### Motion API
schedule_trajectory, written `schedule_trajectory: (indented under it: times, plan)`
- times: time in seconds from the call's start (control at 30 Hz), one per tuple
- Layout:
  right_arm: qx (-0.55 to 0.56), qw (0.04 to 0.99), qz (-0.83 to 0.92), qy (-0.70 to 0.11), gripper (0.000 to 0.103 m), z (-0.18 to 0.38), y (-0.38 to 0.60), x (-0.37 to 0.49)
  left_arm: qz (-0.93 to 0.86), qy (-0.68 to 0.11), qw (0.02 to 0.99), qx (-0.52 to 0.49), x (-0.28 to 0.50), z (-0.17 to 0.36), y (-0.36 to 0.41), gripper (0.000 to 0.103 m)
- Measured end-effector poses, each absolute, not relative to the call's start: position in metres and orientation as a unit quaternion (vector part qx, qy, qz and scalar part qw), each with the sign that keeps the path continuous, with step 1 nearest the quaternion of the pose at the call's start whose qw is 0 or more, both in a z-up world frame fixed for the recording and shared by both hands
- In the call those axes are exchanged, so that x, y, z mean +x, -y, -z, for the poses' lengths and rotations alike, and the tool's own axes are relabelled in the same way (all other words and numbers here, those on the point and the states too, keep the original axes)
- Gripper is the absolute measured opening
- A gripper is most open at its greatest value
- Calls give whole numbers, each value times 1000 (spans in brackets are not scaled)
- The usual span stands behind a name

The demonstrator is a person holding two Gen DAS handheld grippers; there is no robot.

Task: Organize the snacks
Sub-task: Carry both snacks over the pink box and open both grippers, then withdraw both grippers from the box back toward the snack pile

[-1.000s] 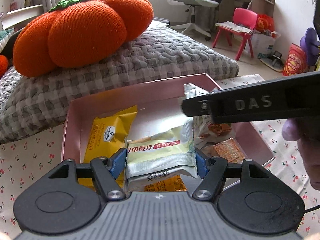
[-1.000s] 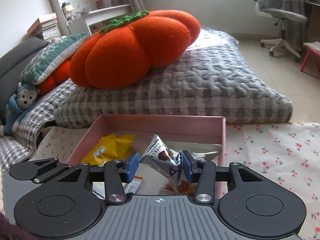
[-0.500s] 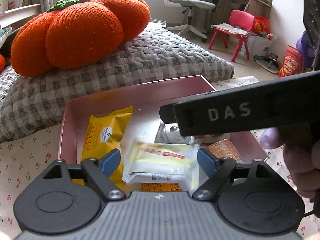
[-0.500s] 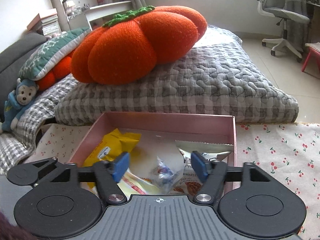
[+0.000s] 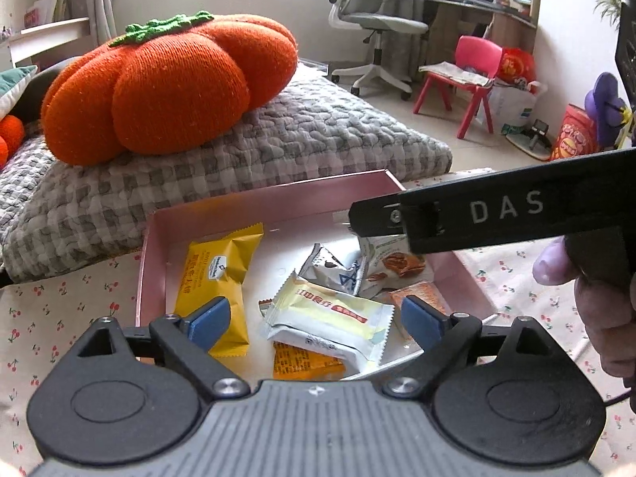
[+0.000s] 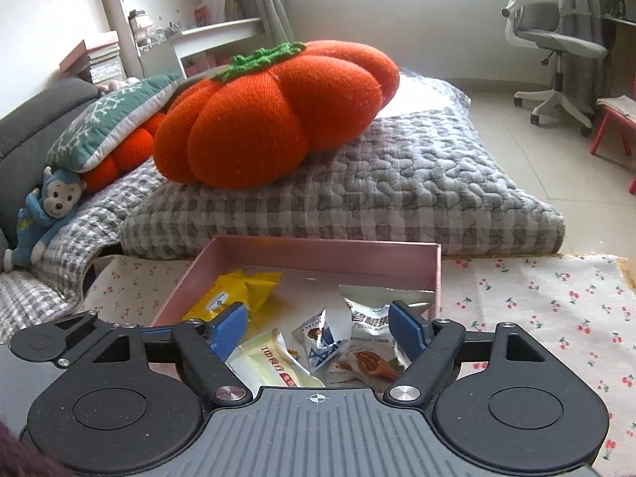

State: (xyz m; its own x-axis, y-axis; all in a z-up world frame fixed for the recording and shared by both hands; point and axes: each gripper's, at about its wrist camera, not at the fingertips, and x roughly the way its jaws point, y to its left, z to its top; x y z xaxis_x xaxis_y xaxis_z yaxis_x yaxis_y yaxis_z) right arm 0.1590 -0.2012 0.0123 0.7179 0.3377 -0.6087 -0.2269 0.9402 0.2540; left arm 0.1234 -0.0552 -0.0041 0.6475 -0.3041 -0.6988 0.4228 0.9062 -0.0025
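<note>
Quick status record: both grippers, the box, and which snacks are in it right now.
left gripper: open, empty, above box
right gripper: open, empty, above box
pink box: on cherry-print cloth
yellow packet: in box, left side
pale green-white packet: in box, atop orange packet
silver crumpled wrapper: in box, centre
pecan packet: in box, right side

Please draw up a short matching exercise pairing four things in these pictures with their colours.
Things:
1. pumpkin cushion
2. snack box
3. long packet at the box's left
4. gripper fingertip pads

Colours:
A. yellow
B. blue
C. orange
D. pink

Pairs: 1-C, 2-D, 3-A, 4-B
</note>
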Motion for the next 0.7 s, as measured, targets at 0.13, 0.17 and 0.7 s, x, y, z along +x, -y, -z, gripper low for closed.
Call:
schedule_trajectory:
  times: [0.13, 0.17, 0.7]
  plan:
    - [81, 925, -153, -338, 83, -19, 206, 147, 200, -366, 906, 75, 113, 1, 55, 94]
    - [79, 926, -153, -337, 85, -21, 207, 144, 199, -366, 906, 75, 111, 1, 55, 94]
    - [68, 921, -172, -342, 96, -25, 226, 85, 187, -359, 910, 92, 59, -7, 53, 102]
